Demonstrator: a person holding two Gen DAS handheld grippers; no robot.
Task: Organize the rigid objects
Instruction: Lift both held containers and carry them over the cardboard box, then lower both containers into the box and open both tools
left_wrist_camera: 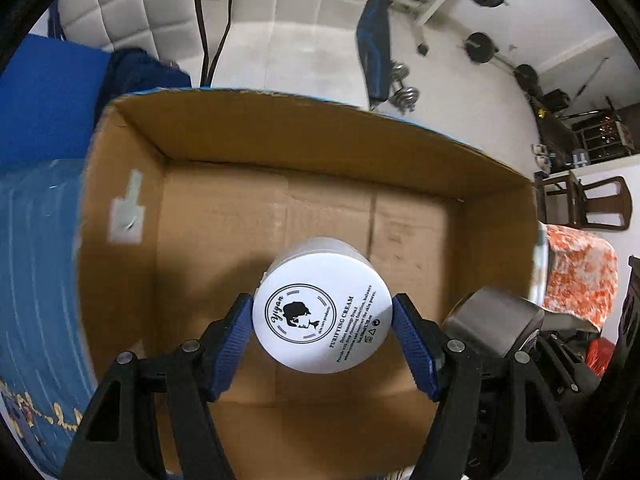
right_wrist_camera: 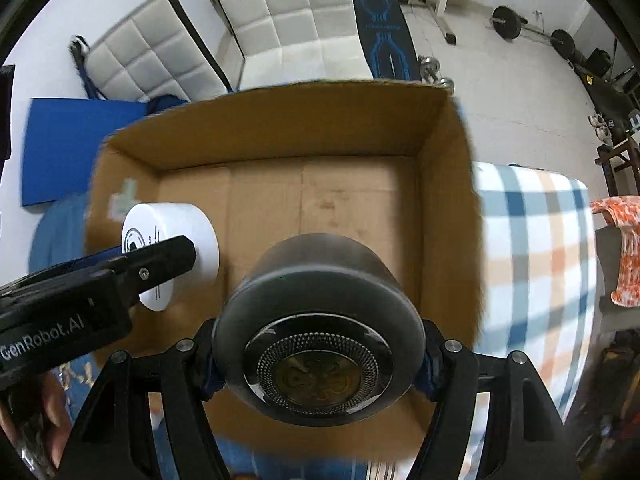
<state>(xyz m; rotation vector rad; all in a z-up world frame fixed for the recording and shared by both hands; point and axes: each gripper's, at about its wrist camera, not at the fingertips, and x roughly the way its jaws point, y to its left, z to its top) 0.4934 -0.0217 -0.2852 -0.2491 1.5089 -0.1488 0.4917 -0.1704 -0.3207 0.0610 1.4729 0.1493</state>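
My left gripper [left_wrist_camera: 322,322] is shut on a white round cream jar [left_wrist_camera: 322,304] with a black logo on its lid, held above the open brown cardboard box [left_wrist_camera: 224,216]. The jar also shows in the right wrist view [right_wrist_camera: 176,236], with the left gripper [right_wrist_camera: 132,268] on it. My right gripper [right_wrist_camera: 320,364] is shut on a dark grey round speaker [right_wrist_camera: 320,340] with a metal grille face, held over the box [right_wrist_camera: 320,136] on its right side. The speaker shows at the right in the left wrist view [left_wrist_camera: 496,320]. The box floor is bare.
A blue sheet [left_wrist_camera: 36,264] lies left of the box and a checked blanket [right_wrist_camera: 532,248] right of it. White padded chairs [right_wrist_camera: 288,20], a blue mat [right_wrist_camera: 72,148], weights [right_wrist_camera: 508,20] and an orange patterned cloth [right_wrist_camera: 624,252] lie beyond.
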